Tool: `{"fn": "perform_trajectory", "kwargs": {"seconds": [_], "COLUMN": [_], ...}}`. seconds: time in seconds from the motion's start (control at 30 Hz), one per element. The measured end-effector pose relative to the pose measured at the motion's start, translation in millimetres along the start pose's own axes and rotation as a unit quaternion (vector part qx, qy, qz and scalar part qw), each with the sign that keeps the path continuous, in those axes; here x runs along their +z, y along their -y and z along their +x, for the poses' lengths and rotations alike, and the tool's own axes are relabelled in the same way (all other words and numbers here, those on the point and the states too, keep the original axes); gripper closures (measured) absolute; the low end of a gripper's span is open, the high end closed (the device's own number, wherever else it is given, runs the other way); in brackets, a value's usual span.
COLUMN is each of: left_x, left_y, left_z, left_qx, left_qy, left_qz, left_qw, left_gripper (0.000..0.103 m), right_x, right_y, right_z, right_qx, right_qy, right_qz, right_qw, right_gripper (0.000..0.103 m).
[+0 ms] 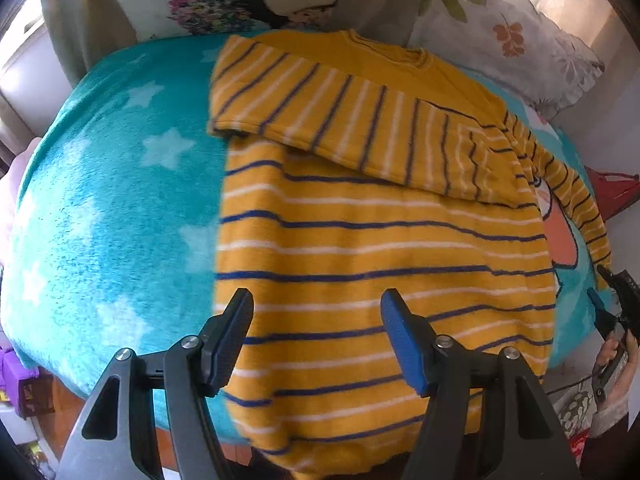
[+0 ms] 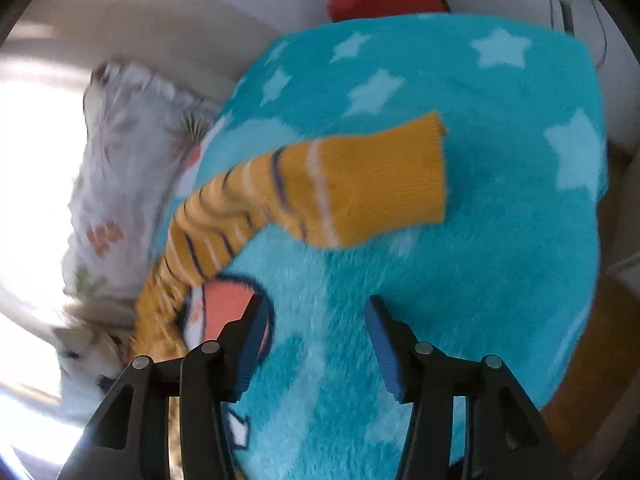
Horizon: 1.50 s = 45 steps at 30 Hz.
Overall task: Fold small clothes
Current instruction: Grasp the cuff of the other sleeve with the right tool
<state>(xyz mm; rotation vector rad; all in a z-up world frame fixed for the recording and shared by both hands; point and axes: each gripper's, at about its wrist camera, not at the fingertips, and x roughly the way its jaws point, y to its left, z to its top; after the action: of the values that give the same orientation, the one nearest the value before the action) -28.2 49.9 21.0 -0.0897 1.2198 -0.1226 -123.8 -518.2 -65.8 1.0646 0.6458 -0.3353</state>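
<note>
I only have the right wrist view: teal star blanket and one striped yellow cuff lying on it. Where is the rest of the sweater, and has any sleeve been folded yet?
Observer: The left wrist view shows the whole yellow striped sweater lying flat on the teal blanket, and one sleeve is already folded across the chest.
Operator: And the sleeve whose cuff I see?
Observer: That other sleeve is not folded; it trails off the body toward the blanket's edge, ending by your right gripper.
Operator: Is the left gripper holding anything?
Observer: No. The left gripper hangs open over the sweater's lower half, nothing between its pads.
</note>
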Motion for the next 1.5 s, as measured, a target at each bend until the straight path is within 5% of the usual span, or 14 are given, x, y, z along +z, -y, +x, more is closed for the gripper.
{"fn": "perform_trajectory", "kwargs": {"seconds": [0.27,0.3,0.33,0.6,0.8,0.93,1.03,1.07,1.5], "left_x": [-8,-8,-9,-11,-9,-9,-9,-8,-16], "left_y": [46,47,48,56,75,82,86,88,97], "left_z": [-4,-4,-4,2,12,19,24,26,36], "left_qx": [0.013,0.015,0.017,0.018,0.010,0.008,0.009,0.009,0.015], "left_qy": [0.008,0.008,0.009,0.001,-0.009,-0.019,-0.027,-0.030,-0.056], "left_qz": [0.024,0.020,0.014,-0.016,-0.001,-0.001,0.003,0.007,0.022], "left_qw": [0.9996,0.9997,0.9997,0.9997,0.9999,0.9998,0.9996,0.9995,0.9981], "left_gripper": [0.038,0.038,0.038,0.038,0.038,0.038,0.038,0.038,0.038], "right_x": [53,60,68,104,88,60,50,49,54], "right_y": [8,9,8,-59,-30,24,41,41,46], "right_z": [15,17,20,-39,-55,-32,-35,-36,-27], "right_qx": [0.015,0.020,0.029,0.132,0.083,0.025,0.035,0.035,0.104], "right_qy": [0.036,0.032,0.026,0.027,-0.001,-0.055,-0.042,-0.038,-0.001], "right_qz": [0.036,0.036,0.033,-0.094,-0.099,-0.052,-0.024,-0.026,0.069], "right_qw": [0.999,0.999,0.999,0.986,0.992,0.997,0.998,0.998,0.992], "right_gripper": [0.051,0.062,0.096,0.097,0.097,0.089,0.057,0.054,0.033]}}
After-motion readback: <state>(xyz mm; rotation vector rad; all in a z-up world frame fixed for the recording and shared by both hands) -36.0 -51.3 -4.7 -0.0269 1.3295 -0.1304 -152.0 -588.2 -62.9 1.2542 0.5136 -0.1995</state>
